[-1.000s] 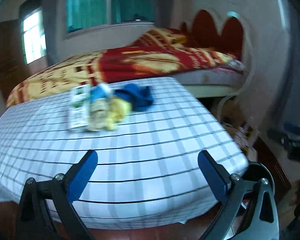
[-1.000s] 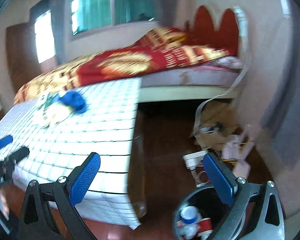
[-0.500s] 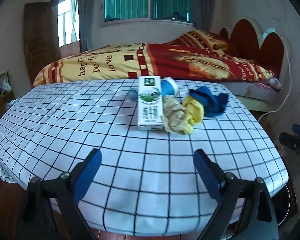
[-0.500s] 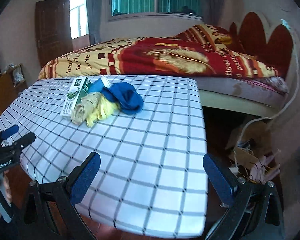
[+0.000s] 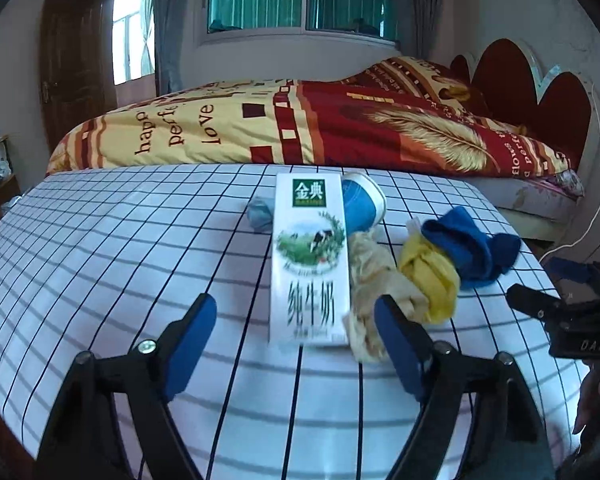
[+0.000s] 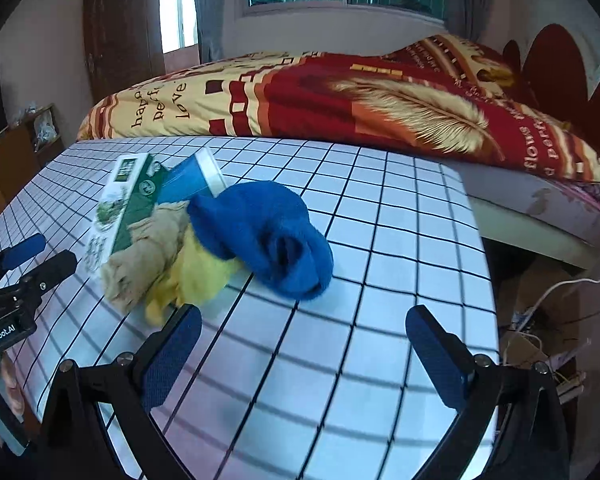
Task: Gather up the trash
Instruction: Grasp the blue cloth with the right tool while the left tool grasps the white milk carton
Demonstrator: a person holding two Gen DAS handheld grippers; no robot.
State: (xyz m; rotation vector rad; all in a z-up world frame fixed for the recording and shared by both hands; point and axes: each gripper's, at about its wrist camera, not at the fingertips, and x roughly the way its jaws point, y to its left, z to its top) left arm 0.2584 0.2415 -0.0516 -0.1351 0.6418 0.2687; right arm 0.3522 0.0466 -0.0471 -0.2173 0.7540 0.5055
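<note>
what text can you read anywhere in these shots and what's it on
"金典" and "纯牛奶": milk carton; its small print is too blurred.
"happ", "perfe", "love": bedspread, partly hidden by folds.
"flows", "perfe": bedspread's far end, partly cut off.
"GenRobot.AI": left gripper body.
"DAS", roughly, blurred: right gripper body.

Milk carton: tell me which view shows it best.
The left wrist view. There the milk carton lies face-up, dead ahead, its whole printed front readable. The right wrist view shows the carton only obliquely at the left, foreshortened, with the beige rag overlapping its near end.
</note>
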